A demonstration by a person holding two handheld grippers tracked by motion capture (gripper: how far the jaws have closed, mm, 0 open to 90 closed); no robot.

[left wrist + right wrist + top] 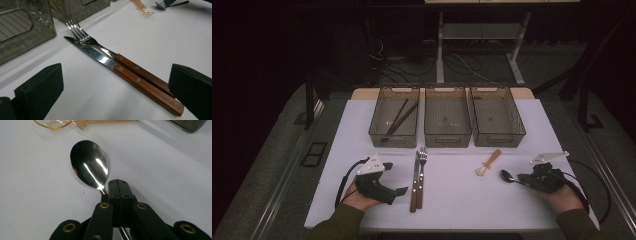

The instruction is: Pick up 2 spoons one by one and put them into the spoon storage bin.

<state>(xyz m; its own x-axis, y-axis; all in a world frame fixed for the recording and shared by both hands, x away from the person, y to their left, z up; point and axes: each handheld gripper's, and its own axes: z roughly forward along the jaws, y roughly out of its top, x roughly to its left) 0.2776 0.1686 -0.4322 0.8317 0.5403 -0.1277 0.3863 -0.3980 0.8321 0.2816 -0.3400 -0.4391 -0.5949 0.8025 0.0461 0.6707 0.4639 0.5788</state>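
Note:
A wooden-handled fork (pixel 422 159) and knife (pixel 414 176) lie side by side on the white table (pixel 452 200), in front of the bins. My left gripper (pixel 396 177) stands open just left of them. In the left gripper view its two black jaws are wide apart, with the knife (pixel 100 56) and fork (pixel 82 37) ahead and their handles reaching between the jaws of the left gripper (pixel 117 87). My right gripper (pixel 518 177) is shut on the handle of a metal spoon (pixel 506 174), low over the table at the right. The spoon's bowl (pixel 88 163) sticks out past the right gripper's (pixel 118 187) closed tips.
Three clear bins stand in a row at the back: the left bin (pixel 377 127) holds dark chopsticks (pixel 401 119), with the middle bin (pixel 447 135) and right bin (pixel 512 127) beside it. A translucent amber plastic spoon (pixel 488 163) lies between the fork and the metal spoon.

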